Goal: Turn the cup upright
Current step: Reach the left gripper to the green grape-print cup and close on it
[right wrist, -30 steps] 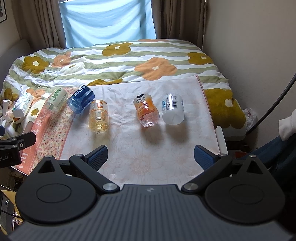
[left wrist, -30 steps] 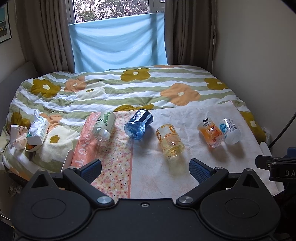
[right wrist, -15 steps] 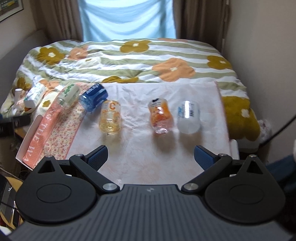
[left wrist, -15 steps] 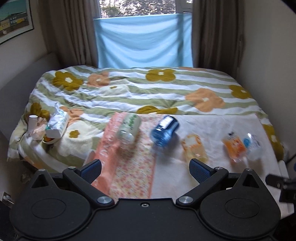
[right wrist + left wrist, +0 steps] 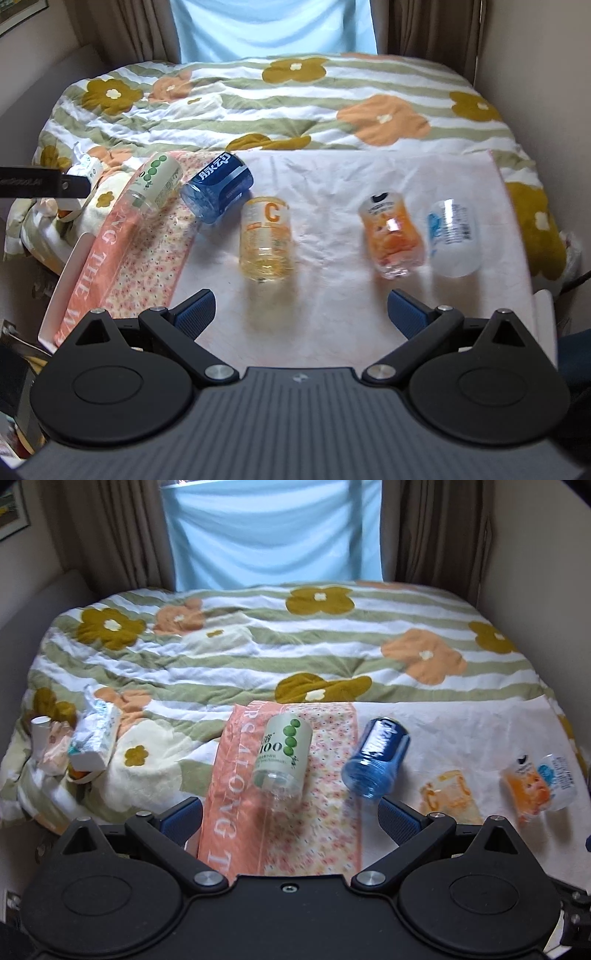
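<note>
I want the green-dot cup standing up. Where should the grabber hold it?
Hold the green-dot cup across its round middle, one finger on each side. It lies tipped over with its open mouth toward the left gripper, so probably come in from the front.

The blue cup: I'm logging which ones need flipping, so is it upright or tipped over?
Tipped over. The blue cup lies on its side on the cloth, label facing up, open mouth toward the camera, beside the green-dotted cup.

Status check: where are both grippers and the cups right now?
Left gripper open, empty, facing green-dot cup. Right gripper open, empty, facing yellow cup. Five cups on their sides, none upright. Nothing blocking.
</note>
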Action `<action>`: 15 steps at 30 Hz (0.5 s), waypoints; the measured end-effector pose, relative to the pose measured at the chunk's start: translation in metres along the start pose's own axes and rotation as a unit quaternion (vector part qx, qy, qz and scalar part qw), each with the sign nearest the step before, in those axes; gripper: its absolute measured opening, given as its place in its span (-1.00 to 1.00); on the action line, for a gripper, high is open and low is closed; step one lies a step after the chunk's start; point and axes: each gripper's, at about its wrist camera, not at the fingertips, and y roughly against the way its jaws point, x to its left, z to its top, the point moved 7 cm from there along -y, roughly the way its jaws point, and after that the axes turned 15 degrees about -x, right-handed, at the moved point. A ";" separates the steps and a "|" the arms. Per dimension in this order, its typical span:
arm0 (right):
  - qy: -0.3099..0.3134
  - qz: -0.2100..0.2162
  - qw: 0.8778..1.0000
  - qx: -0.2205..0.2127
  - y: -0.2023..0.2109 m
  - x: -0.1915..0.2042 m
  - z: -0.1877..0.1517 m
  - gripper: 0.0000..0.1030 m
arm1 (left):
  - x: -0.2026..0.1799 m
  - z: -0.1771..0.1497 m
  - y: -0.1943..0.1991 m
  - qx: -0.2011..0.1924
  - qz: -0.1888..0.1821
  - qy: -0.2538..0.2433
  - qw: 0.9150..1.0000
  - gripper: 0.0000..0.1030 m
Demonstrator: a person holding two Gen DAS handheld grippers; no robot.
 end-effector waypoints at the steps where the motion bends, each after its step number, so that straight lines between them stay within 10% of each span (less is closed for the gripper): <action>1: -0.002 -0.002 1.000 0.003 -0.006 0.003 0.000 1.00 | 0.003 0.001 -0.010 0.005 -0.004 -0.001 1.000 0.99; 15: -0.024 -0.032 0.998 0.048 -0.072 0.034 -0.004 1.00 | 0.023 0.003 -0.143 0.087 -0.045 -0.046 0.994 0.96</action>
